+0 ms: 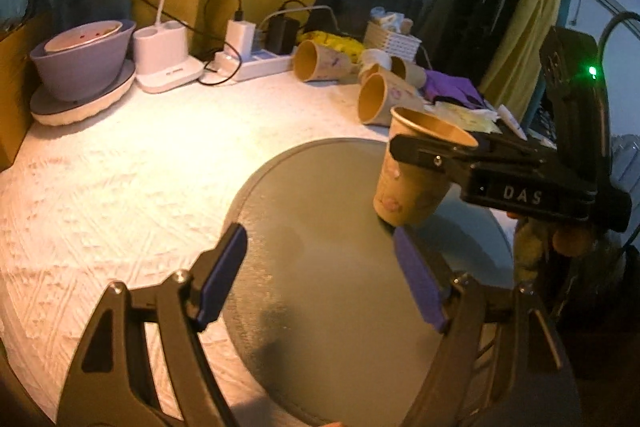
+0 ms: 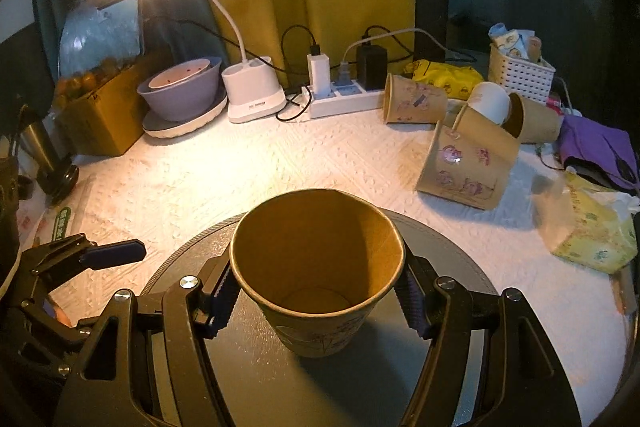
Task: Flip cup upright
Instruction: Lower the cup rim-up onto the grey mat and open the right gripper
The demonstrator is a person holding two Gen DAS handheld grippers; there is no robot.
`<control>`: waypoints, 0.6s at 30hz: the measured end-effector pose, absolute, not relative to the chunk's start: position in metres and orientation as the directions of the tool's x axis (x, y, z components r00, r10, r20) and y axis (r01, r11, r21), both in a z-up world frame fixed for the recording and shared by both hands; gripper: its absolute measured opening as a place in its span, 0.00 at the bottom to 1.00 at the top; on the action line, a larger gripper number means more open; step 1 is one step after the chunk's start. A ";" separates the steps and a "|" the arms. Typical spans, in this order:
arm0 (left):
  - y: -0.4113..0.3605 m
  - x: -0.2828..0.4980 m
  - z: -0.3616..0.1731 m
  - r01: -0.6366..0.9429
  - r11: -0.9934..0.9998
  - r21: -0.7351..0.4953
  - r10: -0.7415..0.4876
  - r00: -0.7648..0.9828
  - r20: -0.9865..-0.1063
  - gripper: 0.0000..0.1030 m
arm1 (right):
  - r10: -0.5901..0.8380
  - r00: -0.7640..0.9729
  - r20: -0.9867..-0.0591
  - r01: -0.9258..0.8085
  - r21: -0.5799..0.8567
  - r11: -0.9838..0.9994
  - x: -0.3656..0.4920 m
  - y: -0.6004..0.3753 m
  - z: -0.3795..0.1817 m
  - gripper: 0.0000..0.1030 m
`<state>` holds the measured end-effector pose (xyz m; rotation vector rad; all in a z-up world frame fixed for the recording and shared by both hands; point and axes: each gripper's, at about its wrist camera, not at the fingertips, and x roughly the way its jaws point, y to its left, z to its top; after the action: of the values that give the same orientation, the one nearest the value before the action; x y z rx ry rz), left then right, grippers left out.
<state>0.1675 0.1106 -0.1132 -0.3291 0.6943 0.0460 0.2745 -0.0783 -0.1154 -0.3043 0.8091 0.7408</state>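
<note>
A brown paper cup [image 2: 316,279] with purple drawings stands mouth up over the round grey mat [image 2: 452,247]. My right gripper [image 2: 316,297] is shut on the cup just below its rim. In the left wrist view the same cup [image 1: 408,183] hangs in the right gripper's black fingers [image 1: 424,153], its base close to the mat [image 1: 320,267]; contact is unclear. My left gripper [image 1: 320,271] is open and empty over the mat, left of the cup. Its blue pad also shows in the right wrist view [image 2: 116,253].
Several more paper cups [image 2: 464,163] lie on their sides at the back right, beside a white basket [image 2: 520,71], a tissue pack [image 2: 592,231] and purple cloth [image 2: 600,147]. A lamp base [image 2: 254,91], power strip [image 2: 344,99] and stacked bowls [image 2: 180,95] line the back.
</note>
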 end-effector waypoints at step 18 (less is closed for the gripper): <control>0.112 0.159 -0.111 -0.202 0.947 -0.249 -0.005 0.768 -0.640 0.75 | 0.434 0.476 -0.765 -0.691 -0.020 0.723 0.263 -0.076 -0.124 0.70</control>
<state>0.1595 0.1120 -0.1110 -0.3148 0.6893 0.1087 0.2632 -0.0760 -0.1235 -0.3495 0.8198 0.7046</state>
